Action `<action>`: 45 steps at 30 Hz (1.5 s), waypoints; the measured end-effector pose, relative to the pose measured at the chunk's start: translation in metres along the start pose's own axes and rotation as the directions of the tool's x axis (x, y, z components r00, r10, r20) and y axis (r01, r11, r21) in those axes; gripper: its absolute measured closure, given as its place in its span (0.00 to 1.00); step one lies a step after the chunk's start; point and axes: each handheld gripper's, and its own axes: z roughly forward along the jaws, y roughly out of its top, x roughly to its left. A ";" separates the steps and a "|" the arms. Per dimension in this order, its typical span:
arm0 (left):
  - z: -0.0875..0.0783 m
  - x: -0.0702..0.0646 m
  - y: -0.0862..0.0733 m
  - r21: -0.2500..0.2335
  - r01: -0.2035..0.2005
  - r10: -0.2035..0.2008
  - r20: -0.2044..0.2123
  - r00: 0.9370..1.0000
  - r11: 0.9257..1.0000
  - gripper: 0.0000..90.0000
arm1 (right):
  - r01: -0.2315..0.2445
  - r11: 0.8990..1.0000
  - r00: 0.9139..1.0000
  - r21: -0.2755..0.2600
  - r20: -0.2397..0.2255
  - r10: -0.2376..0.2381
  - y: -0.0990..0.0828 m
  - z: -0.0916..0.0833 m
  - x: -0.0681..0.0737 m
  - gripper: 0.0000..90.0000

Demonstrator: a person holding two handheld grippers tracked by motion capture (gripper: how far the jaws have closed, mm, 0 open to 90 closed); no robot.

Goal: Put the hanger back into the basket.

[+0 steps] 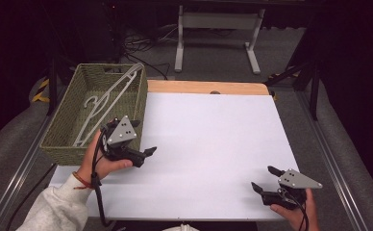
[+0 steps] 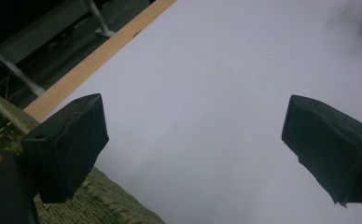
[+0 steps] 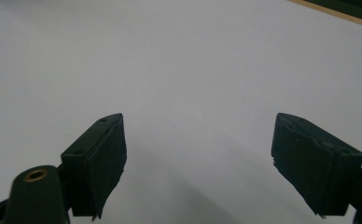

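We have our left hand-held gripper (image 1: 148,152) just beside the near right corner of the woven basket (image 1: 64,120), its jaws spread apart with nothing between them; in the left gripper view the basket's green weave sits under the left jaw and bare white lies ahead. Our right hand-held gripper (image 1: 263,179) hovers over the near right part of the surface (image 1: 213,130), well apart from the basket, its jaws also spread wide and empty.

The white hangers (image 1: 105,103) lie inside the basket, leaning along its length with one end propped up over the far right rim. There seem to be two or more nested together, though we cannot count them for certain. None of them touches either gripper.

As we judge it, the work has to do with these hangers and the basket, and two readings fit what we see. Either the hangers have been put away and both grippers are idle, in which case little is left, or they are yet to be lifted out onto the white sheet, in which case nothing is done. The sheet carries no item, and our left gripper points away from the basket toward the middle of the surface, so we lean toward the first, without certainty
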 end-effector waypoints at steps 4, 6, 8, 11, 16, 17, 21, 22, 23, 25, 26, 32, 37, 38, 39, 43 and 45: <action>0.004 -0.011 -0.008 0.007 -0.010 0.010 0.020 1.000 1.000 0.08 | 0.005 1.000 1.000 -0.018 0.002 -0.005 0.001 -0.002 0.001 0.21; 0.005 -0.016 -0.012 0.014 -0.034 0.034 0.022 0.999 0.999 0.08 | 0.007 1.000 1.000 -0.017 0.002 -0.007 0.001 -0.001 0.001 0.21; 0.006 -0.020 -0.017 0.006 -0.026 0.025 0.037 0.999 1.000 0.08 | 0.009 1.000 1.000 -0.013 0.002 -0.009 0.001 -0.001 0.001 0.21; 0.008 -0.027 -0.025 0.013 -0.039 0.038 0.037 0.999 0.999 0.09 | 0.009 1.000 1.000 -0.013 0.004 -0.009 0.001 -0.001 0.001 0.21; 0.012 -0.036 -0.037 0.026 -0.063 0.062 0.053 0.997 0.998 0.09 | 0.011 1.000 1.000 -0.013 0.007 -0.011 0.001 -0.001 0.001 0.21; 0.012 -0.037 -0.039 0.023 -0.064 0.063 0.055 0.997 0.998 0.09 | 0.015 1.000 1.000 -0.011 0.010 -0.015 0.001 0.000 0.001 0.21; 0.014 -0.042 -0.051 0.024 -0.062 0.060 0.069 0.996 0.998 0.10 | 0.020 1.000 1.000 -0.008 0.012 -0.020 0.000 0.000 0.001 0.21; 0.016 -0.044 -0.056 0.032 -0.050 0.048 0.080 0.996 0.998 0.10 | 0.024 1.000 1.000 -0.007 0.017 -0.023 0.000 0.000 0.001 0.21; 0.017 -0.046 -0.059 0.045 -0.060 0.056 0.087 0.995 0.997 0.11 | 0.025 1.000 0.999 -0.008 0.021 -0.025 0.001 0.000 0.001 0.21; 0.018 -0.049 -0.066 0.047 -0.058 0.053 0.091 0.994 0.997 0.11 | 0.025 1.000 0.999 -0.008 0.023 -0.025 0.000 0.000 0.001 0.21; 0.018 -0.049 -0.066 0.047 -0.058 0.053 0.091 0.994 0.997 0.11 | 0.025 1.000 0.999 -0.008 0.023 -0.025 0.000 0.000 0.001 0.21; 0.023 -0.049 -0.087 0.082 -0.030 0.021 0.112 0.993 0.996 0.11 | 0.024 1.000 0.999 -0.001 0.025 -0.024 0.000 0.001 0.001 0.20; 0.020 -0.042 -0.104 0.089 0.016 -0.028 0.136 0.990 0.996 0.11 | 0.022 1.000 0.999 -0.001 0.026 -0.022 -0.001 0.000 0.001 0.20; 0.019 -0.041 -0.106 0.088 0.023 -0.035 0.140 0.990 0.996 0.11 | 0.021 1.000 0.999 -0.002 0.027 -0.021 -0.001 0.000 0.001 0.20; 0.017 -0.041 -0.109 0.087 0.024 -0.037 0.145 0.989 0.996 0.11 | 0.022 1.000 0.999 -0.003 0.028 -0.022 -0.001 0.000 0.001 0.20; 0.012 -0.039 -0.116 0.094 0.035 -0.049 0.159 0.986 0.995 0.11 | 0.024 1.000 0.999 0.001 0.025 -0.024 -0.001 0.001 0.002 0.20; 0.010 -0.037 -0.120 0.098 0.054 -0.068 0.153 0.986 0.994 0.11 | 0.026 1.000 0.999 -0.001 0.027 -0.026 -0.001 0.001 0.002 0.20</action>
